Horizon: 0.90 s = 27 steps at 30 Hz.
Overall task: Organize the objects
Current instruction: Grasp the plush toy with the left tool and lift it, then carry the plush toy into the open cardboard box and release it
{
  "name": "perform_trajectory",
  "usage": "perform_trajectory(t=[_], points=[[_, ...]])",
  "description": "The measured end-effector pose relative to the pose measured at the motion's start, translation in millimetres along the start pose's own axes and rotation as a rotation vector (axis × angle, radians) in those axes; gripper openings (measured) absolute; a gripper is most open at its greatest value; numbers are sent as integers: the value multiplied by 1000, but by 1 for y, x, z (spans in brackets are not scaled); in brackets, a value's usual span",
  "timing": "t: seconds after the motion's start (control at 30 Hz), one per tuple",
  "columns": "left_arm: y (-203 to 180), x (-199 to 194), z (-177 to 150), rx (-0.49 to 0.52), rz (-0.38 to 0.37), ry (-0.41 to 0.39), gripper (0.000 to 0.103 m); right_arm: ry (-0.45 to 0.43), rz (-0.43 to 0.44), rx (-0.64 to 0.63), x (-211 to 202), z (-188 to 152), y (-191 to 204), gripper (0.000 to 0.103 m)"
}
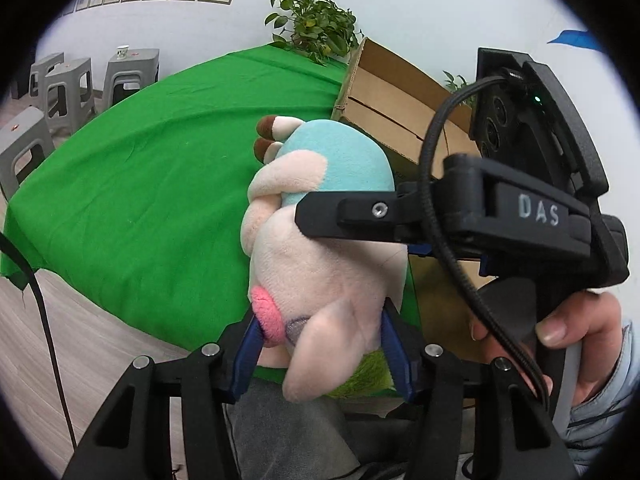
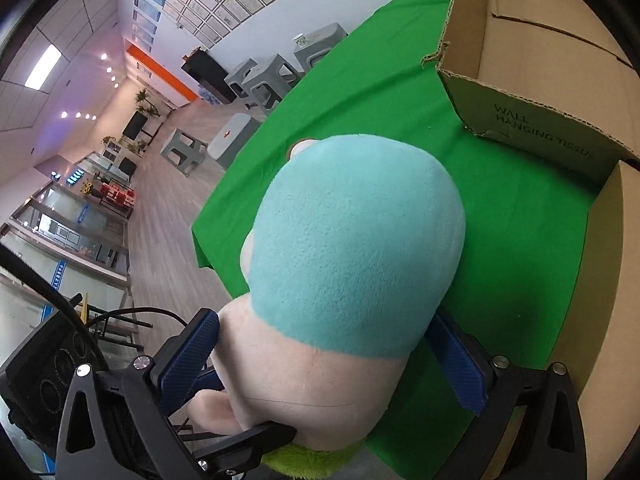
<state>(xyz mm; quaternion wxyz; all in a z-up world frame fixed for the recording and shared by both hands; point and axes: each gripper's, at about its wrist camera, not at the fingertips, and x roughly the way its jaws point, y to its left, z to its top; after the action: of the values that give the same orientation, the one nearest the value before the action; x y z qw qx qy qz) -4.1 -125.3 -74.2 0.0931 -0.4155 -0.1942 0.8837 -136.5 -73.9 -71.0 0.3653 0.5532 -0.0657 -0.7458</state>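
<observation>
A plush pig toy [image 1: 320,248], pink with a light blue body, is held between both grippers above the near edge of the green-covered table [image 1: 160,168]. My left gripper [image 1: 320,344] is shut on the toy's head end, by the pink snout. My right gripper [image 2: 324,356] is shut on the toy [image 2: 352,248] at its middle, where blue meets pink; it also shows in the left wrist view [image 1: 360,212] crossing in front of the toy from the right.
An open cardboard box [image 2: 532,92] lies on the table to the right, its flaps spread [image 1: 400,96]. A potted plant [image 1: 316,24] stands behind it. Grey stools [image 1: 68,88] stand beyond the table's left side. A cable [image 1: 44,312] hangs at left.
</observation>
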Motion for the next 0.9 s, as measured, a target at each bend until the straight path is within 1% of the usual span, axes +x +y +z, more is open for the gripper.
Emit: perform_trajectory(t=[0.07,0.13,0.2,0.27,0.3,0.4,0.43,0.47,0.53,0.63,0.67,0.73,0.77,0.8,0.9], points=[[-3,1,-2,14,6,-5,52,-11,-15,-17,4,-2,3,90],[-9,0,-1,41,19,-9,50,-24,-20,-20,8,-5,6,84],[-15,-2,1,62,39,-23,49,-43,-9,-5,11,-6,5,79],[-25,-6,6,107,64,-42,49,-75,9,16,12,-4,5,72],[-30,-9,9,124,66,-57,49,-93,12,17,7,-3,6,71],[-50,-24,25,202,57,-138,49,-190,22,-12,-18,5,16,69],[-60,-29,36,233,47,-176,49,-246,16,-33,-32,12,22,69],[-69,-32,45,256,36,-206,49,-276,8,-47,-43,15,25,69],[-93,-38,71,320,-5,-288,49,-372,-19,-91,-75,30,33,68],[-127,-38,103,404,-58,-376,49,-511,-69,-138,-134,49,38,68],[-135,-36,111,422,-74,-393,49,-563,-91,-151,-153,58,38,68],[-148,-28,128,445,-115,-411,49,-612,-117,-152,-198,64,28,67],[-153,-22,136,452,-135,-411,49,-641,-138,-143,-219,68,22,67],[-156,-17,142,455,-151,-407,49,-651,-149,-135,-235,68,16,67],[-161,2,159,448,-184,-374,49,-663,-185,-106,-261,84,-9,67]])
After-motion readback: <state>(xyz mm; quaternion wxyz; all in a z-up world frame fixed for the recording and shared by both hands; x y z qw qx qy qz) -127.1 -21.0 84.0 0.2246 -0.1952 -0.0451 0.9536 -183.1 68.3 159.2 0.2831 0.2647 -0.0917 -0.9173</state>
